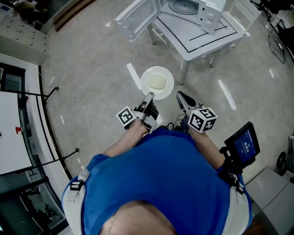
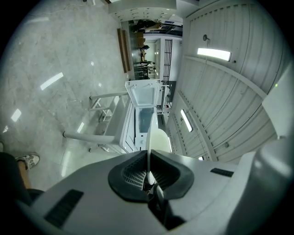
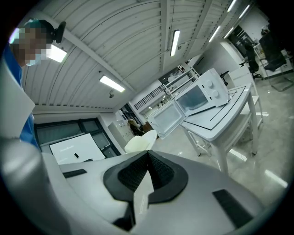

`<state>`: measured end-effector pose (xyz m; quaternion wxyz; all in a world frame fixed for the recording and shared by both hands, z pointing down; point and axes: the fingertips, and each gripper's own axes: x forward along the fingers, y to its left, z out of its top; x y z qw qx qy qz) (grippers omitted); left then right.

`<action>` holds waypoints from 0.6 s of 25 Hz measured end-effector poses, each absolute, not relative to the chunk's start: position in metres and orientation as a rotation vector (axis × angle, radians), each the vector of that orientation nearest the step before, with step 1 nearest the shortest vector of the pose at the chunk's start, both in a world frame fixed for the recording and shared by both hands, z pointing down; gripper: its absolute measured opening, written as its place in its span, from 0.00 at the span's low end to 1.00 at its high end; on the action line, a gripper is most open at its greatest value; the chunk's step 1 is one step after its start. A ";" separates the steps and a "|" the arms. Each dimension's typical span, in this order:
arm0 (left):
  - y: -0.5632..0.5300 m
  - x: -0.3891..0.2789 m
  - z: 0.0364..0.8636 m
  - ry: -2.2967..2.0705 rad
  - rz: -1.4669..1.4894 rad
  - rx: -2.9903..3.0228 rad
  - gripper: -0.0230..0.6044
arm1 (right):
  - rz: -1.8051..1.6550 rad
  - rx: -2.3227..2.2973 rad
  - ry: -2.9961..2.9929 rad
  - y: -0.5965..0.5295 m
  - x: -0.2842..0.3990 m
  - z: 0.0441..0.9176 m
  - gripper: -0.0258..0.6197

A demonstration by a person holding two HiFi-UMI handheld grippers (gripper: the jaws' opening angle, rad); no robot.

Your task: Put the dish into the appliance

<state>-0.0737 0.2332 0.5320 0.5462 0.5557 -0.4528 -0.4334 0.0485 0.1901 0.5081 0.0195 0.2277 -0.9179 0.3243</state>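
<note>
Pale stone floor (image 1: 92, 69) runs up to a white worktop (image 1: 202, 36) carrying the microwave (image 1: 197, 9), its door swung open. The left tongs (image 1: 149, 95) pinch the near rim of the dish (image 1: 157, 82), level in the air short of the worktop. The right tongs (image 1: 179, 94) are closed on nothing, just beside that rim. The dish is probably ceramic: stiff, glossy, breakable, and tippy from 1 edge grip.

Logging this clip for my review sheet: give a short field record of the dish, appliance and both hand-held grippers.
dish: white plate, held above the floor, short of the table
appliance: white microwave on the table, door open
left hand-held gripper: shut on the plate's rim
right hand-held gripper: jaws together, empty, beside the plate
</note>
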 end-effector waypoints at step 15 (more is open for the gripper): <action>0.170 -0.070 0.534 -1.155 -1.104 1.263 0.06 | 1.042 0.577 -2.864 0.114 0.049 0.516 0.04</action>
